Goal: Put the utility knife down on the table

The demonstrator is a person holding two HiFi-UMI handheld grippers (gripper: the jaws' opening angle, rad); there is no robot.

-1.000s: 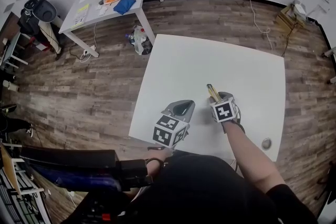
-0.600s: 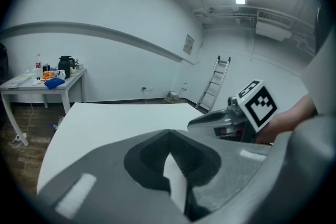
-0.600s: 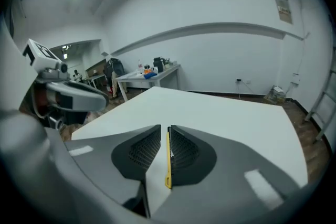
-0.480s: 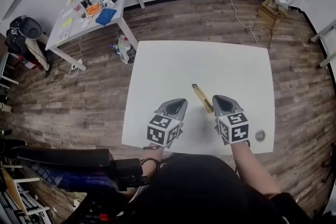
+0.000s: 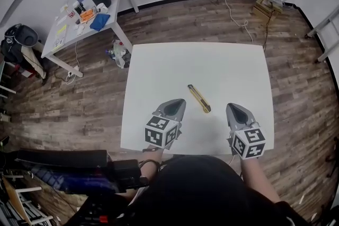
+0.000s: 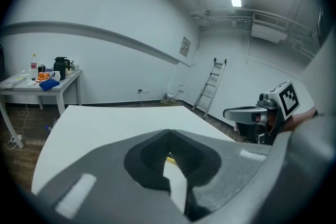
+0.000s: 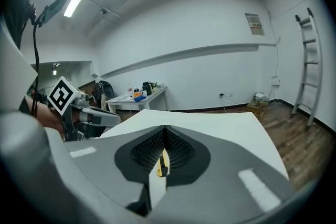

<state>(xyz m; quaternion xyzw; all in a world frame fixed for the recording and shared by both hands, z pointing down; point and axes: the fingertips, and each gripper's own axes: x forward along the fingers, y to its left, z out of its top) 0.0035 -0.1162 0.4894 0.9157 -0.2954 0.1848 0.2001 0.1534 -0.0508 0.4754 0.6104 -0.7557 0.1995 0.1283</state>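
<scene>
Since the utility knife (image 5: 199,98) lay flat on the white worktop (image 5: 159,71), neither tool needed a grip. The left tool (image 5: 178,104), at its 7 o'clock, and the right tool (image 5: 233,108), at its 4 o'clock, were both pressed together and empty. The job looked done.

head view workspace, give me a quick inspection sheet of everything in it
surface: white table, holds only the knife
job's things: utility knife lying flat on the table, between the grippers, touching neither
clutter: nothing seen on the white table; side table crowded with small items
grippers: left gripper and right gripper both shut, empty, by the table's near edge
cables: cable on the wood floor by the far wall
surroundings: ladder against a wall
</scene>
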